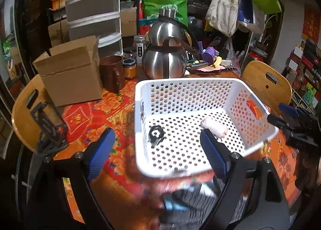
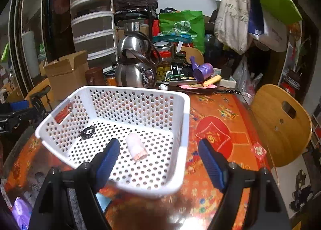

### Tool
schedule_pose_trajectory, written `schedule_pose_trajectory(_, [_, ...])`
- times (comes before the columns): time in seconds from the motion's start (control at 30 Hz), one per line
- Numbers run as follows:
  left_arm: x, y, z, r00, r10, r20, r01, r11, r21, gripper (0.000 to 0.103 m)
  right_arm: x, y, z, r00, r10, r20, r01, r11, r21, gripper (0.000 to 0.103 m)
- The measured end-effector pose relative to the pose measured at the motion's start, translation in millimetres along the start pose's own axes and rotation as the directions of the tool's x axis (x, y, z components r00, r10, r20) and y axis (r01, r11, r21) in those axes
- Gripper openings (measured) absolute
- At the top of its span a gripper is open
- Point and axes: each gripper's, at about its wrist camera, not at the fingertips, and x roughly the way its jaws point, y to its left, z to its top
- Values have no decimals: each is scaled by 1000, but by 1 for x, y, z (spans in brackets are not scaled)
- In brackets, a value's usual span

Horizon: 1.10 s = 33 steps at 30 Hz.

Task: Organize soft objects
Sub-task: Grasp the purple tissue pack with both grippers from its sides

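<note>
A white perforated basket (image 1: 180, 83) (image 2: 128, 89) stands on the red patterned table. Inside lie a rolled pale pink cloth (image 1: 214, 127) (image 2: 136, 146) and a black hair tie (image 1: 156, 134) (image 2: 87, 130). My left gripper (image 1: 156, 149) is open and empty, hovering over the basket's near left edge. My right gripper (image 2: 158, 159) is open and empty over the basket's near right corner; it also shows in the left wrist view (image 1: 289, 117). A blurred grey-and-blue soft item (image 1: 186, 201) lies below the basket's near edge. A purple item (image 2: 20, 210) sits at lower left.
A steel gourd-shaped kettle (image 1: 166, 57) (image 2: 136, 65), a brown mug (image 1: 111, 73), jars and a cardboard box (image 1: 70, 75) stand behind the basket. Wooden chairs (image 1: 266, 83) (image 2: 280, 121) flank the table. Clutter and hanging bags fill the back.
</note>
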Motion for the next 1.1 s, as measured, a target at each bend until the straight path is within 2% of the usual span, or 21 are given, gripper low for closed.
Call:
schedule_pose_trajectory(0.23, [-80,22,-60,995,6,101,-6,1000,1,90,-63,10,-46,999,-10,49,10,1000,-5,82])
schedule_pose_trajectory(0.53, [-142,34,-188,986,16,164,-11,999,-30,91,-113,40,-149,995,52,85,-55,998,38,84])
schedule_pose_trajectory(0.6, [-150,38,-223,986,-29,167,43,996,-76,91,-127,52,-173,994,37,103,-41,999,34,84])
schedule_pose_trajectory(0.7, [-150,30,-256,986,-20,165,33,997,-73,91,-144,69,-200,989,61,133,-63,998,14,84])
schedule_pose_trajectory(0.83, [-146,21,-291,984,-47,171,58,997,-55,91,-145,95,-230,987,118,109,-118,993,-9,84])
schedule_pose_trajectory(1.1, [-120,0,-300,984,-109,141,107,994,22,91,-140,119,-240,978,151,142,-146,988,-41,83])
